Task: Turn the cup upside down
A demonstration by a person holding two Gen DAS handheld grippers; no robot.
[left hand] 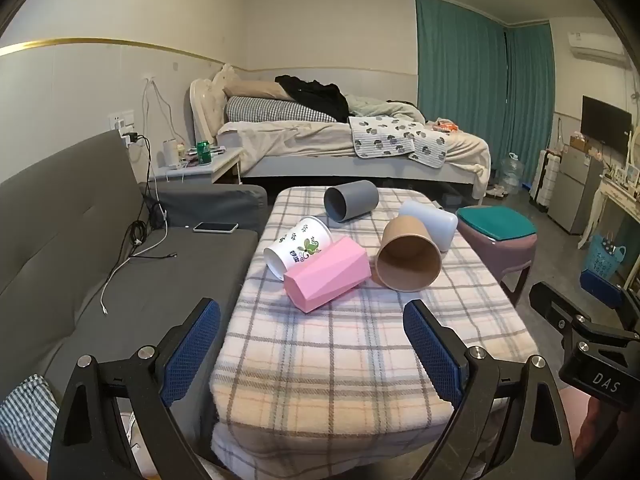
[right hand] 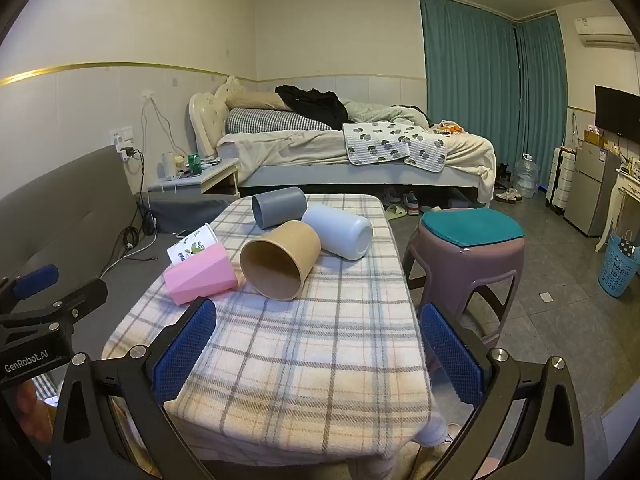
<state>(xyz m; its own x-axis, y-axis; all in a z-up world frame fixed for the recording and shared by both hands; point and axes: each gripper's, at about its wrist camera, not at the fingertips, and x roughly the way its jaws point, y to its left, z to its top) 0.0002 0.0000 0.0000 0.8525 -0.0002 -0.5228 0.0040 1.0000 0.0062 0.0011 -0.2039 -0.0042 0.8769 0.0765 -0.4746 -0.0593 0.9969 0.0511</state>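
Observation:
Several cups lie on their sides on a plaid-covered table [left hand: 340, 352] [right hand: 320, 360]: a pink faceted cup [left hand: 326, 276] [right hand: 200, 274], a white cup with leaf print [left hand: 298, 246] [right hand: 192, 246], a brown paper cup [left hand: 408, 254] [right hand: 280, 260], a grey cup [left hand: 350, 200] [right hand: 278, 204] and a pale blue-white cup [left hand: 430, 222] [right hand: 340, 230]. My left gripper [left hand: 312, 344] is open and empty above the table's near end. My right gripper [right hand: 316, 344] is open and empty, also short of the cups. Each gripper shows at the edge of the other's view.
A grey sofa [left hand: 80, 240] with a phone [left hand: 215, 227] and cables stands left of the table. A purple stool with a teal cushion [right hand: 468, 248] stands to the right. A bed [right hand: 340, 148] lies behind, a blue basket [right hand: 618, 264] at far right.

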